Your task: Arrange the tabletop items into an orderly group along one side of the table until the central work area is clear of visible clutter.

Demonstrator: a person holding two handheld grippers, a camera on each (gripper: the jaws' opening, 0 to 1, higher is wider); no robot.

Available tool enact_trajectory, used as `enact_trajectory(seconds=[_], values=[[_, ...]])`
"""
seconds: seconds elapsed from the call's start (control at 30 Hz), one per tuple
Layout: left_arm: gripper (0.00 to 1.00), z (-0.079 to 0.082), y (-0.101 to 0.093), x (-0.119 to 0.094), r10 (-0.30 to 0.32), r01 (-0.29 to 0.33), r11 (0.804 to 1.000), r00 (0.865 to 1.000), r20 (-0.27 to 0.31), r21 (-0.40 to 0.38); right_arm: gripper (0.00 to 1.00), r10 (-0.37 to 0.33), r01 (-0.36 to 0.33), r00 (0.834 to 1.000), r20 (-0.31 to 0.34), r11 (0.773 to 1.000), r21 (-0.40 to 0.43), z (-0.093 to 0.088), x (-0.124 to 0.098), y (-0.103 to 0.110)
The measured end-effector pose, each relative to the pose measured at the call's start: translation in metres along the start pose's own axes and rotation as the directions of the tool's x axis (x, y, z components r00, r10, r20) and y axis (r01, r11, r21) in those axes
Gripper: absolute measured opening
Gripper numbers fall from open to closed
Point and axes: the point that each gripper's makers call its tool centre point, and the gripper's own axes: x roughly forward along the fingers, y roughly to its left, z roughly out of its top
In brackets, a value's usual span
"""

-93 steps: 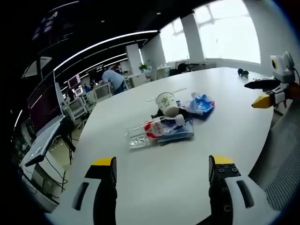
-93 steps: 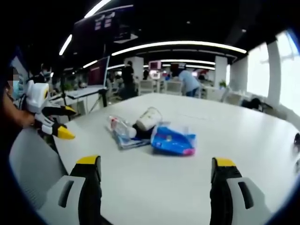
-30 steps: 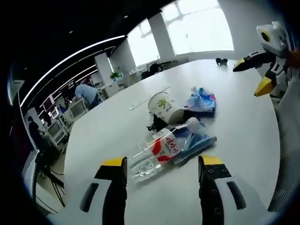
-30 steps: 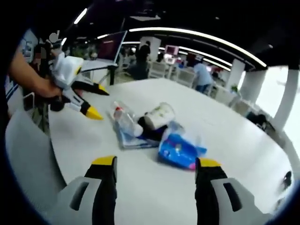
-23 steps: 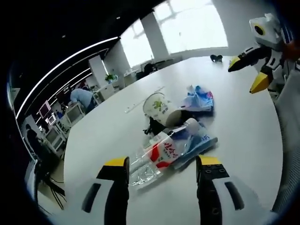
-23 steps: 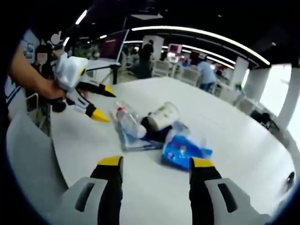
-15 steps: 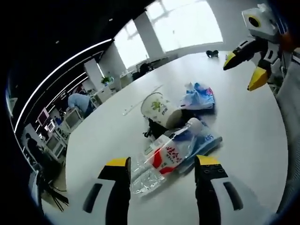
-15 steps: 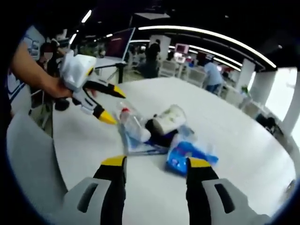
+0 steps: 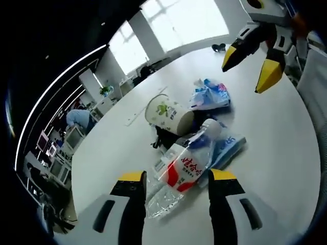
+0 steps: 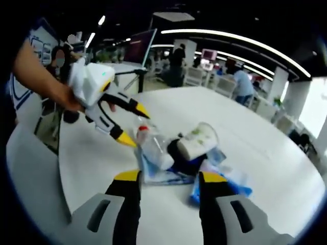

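Though both grippers are close to the clutter, nothing looks sorted yet. In the left gripper view, the left gripper (image 9: 176,182) has its jaws apart on either side of the bottle's (image 9: 180,170) base, holding nothing; whether the pads touch the plastic I cannot tell. The bottle lies on its side, clear with a red-and-white label, its neck end resting on a flat blue packet (image 9: 228,148). Just beyond lies a tipped paper cup (image 9: 168,113) with a small black thing (image 9: 162,139) beside it, and further out a crumpled blue bag (image 9: 209,95).

In the right gripper view, the right gripper (image 10: 168,179) is also parted and empty, poised just short of the same heap, with the bottle (image 10: 152,148), the cup (image 10: 198,140) and the bag (image 10: 225,181) all beyond its tips. The left gripper (image 10: 129,125) comes in from the left of that view, held by a hand (image 10: 76,102), its yellow tips at the bottle's far side.

As I judge it, the task is at its start: everything sits heaped near the middle of the table (image 9: 286,132), none of it lined up along an edge. The bottle seems the first thing to be taken; the cup, packet, bag and black thing all remain to be moved.

The table is broad, white and smooth. The room is a large open office with strip lights overhead, big windows (image 9: 184,20), desks with monitors, and people (image 10: 241,81) at the far end.
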Motion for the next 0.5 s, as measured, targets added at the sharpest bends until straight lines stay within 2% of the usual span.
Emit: enact_trajectory(seconds=[0.2,0.5], values=[[0.44,0.0,-0.003,0.007,-0.038,0.039,0.998,0.999,-0.018,0.047,0.34,0.028,-0.028,1.0,0.001,1.0,0.008,0.002,0.018,0.006],[0.43,0.001,-0.005,0.013,-0.097,0.099,0.99,0.995,-0.019,0.105,0.32,0.041,-0.04,0.999,-0.013,0.997,0.067,-0.003,0.04,0.009]])
